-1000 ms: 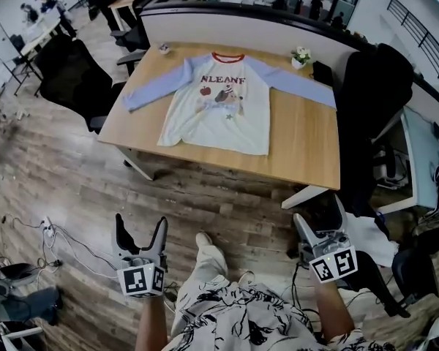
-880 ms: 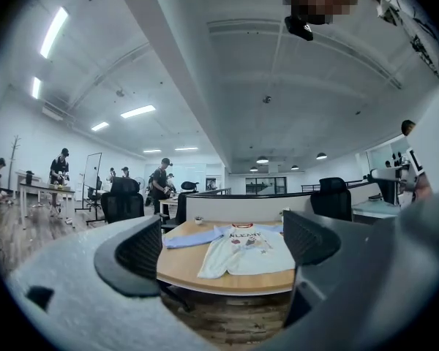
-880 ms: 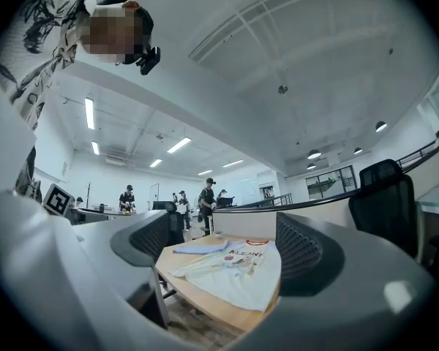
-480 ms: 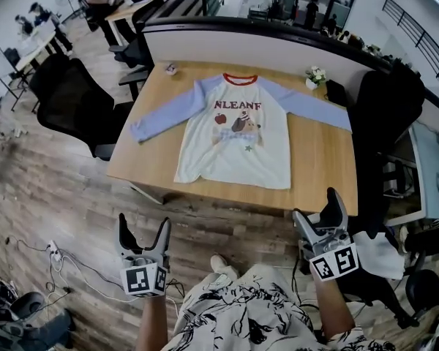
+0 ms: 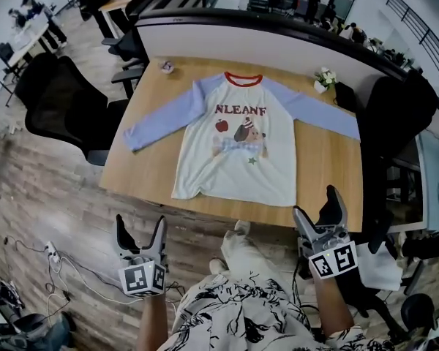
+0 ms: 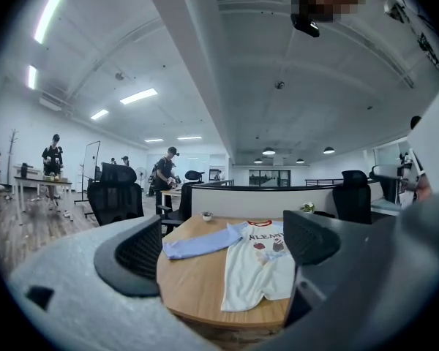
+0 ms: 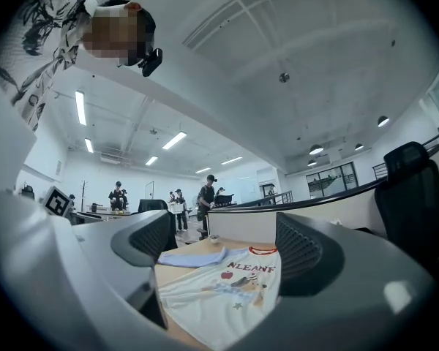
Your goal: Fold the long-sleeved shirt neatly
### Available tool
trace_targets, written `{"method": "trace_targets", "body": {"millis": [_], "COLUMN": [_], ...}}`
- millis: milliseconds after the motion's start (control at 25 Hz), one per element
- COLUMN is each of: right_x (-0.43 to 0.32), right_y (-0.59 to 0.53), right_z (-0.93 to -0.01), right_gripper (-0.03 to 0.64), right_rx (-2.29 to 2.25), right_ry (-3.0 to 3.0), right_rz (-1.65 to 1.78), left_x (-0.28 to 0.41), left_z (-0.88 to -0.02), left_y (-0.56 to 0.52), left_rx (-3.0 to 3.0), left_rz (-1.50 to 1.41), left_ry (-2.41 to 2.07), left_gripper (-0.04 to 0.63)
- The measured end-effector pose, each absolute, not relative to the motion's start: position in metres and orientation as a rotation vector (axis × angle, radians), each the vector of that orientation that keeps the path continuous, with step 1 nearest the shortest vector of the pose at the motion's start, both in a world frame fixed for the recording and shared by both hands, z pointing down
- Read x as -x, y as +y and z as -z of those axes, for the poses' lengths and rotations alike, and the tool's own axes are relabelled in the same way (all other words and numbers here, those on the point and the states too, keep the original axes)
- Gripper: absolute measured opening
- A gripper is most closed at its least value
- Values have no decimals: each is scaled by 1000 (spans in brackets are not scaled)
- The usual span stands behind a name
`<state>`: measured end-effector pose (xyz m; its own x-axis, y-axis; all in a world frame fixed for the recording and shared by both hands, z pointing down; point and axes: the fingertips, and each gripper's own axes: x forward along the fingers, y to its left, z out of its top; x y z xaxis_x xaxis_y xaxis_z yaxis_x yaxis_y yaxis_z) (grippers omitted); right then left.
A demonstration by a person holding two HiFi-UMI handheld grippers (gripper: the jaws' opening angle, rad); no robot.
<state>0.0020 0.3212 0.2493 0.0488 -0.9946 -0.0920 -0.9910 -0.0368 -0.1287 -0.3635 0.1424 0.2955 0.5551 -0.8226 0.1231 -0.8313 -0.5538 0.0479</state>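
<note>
Right, both claws are up and empty. The left gripper (image 5: 140,225) has its jaws spread wide with nothing between them, and the right gripper (image 5: 316,209) is the same, jaws apart on open air. Neither touches cloth.

The long-sleeved shirt (image 5: 238,141) lies flat and face up on the wooden table (image 5: 329,170), straight ahead of both claws. Its red collar is at the far side and its hem runs along the near edge, toward the person. The body runs away from the grippers, and the two blue sleeves stretch crosswise, one out to each side.

So which claw is nearer? The right one, by my read. It hovers just off the table's near edge, close to the hem's right corner (image 5: 294,202). The left one hangs over the floor, short of the table, with the hem's left corner (image 5: 175,194) ahead and a little to its right.

Folding looks not yet begun. A sleeve or hem corner seems the likely first grab.
</note>
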Motion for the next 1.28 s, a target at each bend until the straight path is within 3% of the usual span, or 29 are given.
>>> {"method": "trace_targets", "body": {"millis": [720, 1000, 1280], "right_x": [-95, -67, 14], "right_y": [115, 37, -68], "right_z": [-279, -301, -303], "right_gripper": [451, 451, 451], "right_rx": [1990, 1894, 1736], "right_ry": [2303, 2483, 2671], "right_rz": [173, 204, 202], "left_x": [261, 277, 299], "left_z": [-318, -357, -395], "left_y": [-10, -42, -99], "left_rx": [-2539, -2454, -2402], "left_rz": [-264, -338, -369], "left_ry": [-1534, -1548, -1454], "left_gripper": [508, 508, 508]}}
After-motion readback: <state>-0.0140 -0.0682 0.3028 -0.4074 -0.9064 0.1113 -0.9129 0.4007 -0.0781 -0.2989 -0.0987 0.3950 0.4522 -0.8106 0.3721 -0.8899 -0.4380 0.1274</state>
